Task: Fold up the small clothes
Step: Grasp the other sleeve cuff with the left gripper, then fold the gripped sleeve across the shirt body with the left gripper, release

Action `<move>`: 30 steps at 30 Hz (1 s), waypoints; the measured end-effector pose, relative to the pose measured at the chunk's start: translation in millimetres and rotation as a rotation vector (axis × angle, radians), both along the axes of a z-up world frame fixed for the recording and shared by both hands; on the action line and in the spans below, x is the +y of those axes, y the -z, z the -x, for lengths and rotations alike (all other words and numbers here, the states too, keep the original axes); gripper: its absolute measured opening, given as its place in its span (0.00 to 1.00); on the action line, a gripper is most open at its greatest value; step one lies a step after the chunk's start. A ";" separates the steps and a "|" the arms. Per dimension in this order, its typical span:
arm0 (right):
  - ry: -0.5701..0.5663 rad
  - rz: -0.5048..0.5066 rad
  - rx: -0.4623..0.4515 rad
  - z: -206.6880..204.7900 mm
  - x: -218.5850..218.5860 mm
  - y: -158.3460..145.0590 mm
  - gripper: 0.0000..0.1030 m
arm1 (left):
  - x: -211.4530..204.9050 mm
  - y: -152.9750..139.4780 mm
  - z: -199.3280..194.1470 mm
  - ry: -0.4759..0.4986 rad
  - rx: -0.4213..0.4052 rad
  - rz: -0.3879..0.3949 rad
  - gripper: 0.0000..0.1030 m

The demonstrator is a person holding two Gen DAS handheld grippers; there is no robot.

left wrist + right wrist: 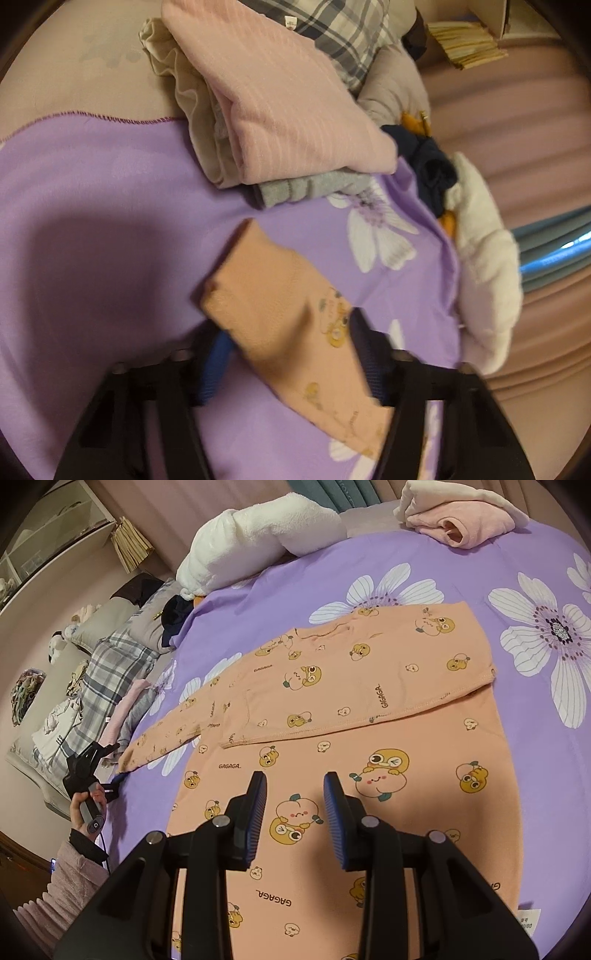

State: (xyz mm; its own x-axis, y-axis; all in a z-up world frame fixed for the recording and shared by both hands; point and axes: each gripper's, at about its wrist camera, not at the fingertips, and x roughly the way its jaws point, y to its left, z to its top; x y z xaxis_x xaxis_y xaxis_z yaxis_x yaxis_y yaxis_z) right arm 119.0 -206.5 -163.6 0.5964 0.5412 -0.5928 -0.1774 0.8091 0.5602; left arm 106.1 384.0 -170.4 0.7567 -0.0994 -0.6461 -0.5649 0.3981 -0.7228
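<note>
An orange cartoon-print child's top (354,738) lies flat on the purple flowered bedspread (280,587), one sleeve folded across its chest. Its other sleeve (166,734) stretches left. In the left wrist view that sleeve's cuff end (280,321) lies between my left gripper's (291,354) fingers, which stand wide apart around it; the view is blurred. The left gripper also shows far left in the right wrist view (110,771), at the cuff. My right gripper (295,805) is open and empty, hovering over the top's lower body.
A stack of folded clothes, pink on top (280,96), sits beyond the cuff, with a grey garment (306,188) under it. A white plush blanket (258,539) and a pink folded garment (461,520) lie at the far edge. Plaid pillow (114,664) at left.
</note>
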 end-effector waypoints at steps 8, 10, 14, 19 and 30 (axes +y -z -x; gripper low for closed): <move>-0.012 0.010 -0.010 2.0 3.6 -2.4 0.32 | -0.7 -7.5 2.3 0.001 0.074 -0.056 0.09; -0.013 0.004 -0.012 2.6 3.0 -2.7 0.32 | -8.7 -21.4 1.1 0.027 0.057 -0.107 0.08; -0.013 -0.008 -0.023 5.4 0.2 -3.8 0.32 | -31.8 -56.4 -6.7 0.099 0.006 -0.186 0.08; -0.005 -0.041 -0.029 10.8 -9.9 -1.0 0.32 | -80.3 -104.4 -26.7 0.225 -0.072 -0.263 0.08; 0.067 -0.128 -0.035 22.1 -53.2 9.5 0.32 | -247.0 -157.1 -73.7 0.559 -0.153 -0.399 0.08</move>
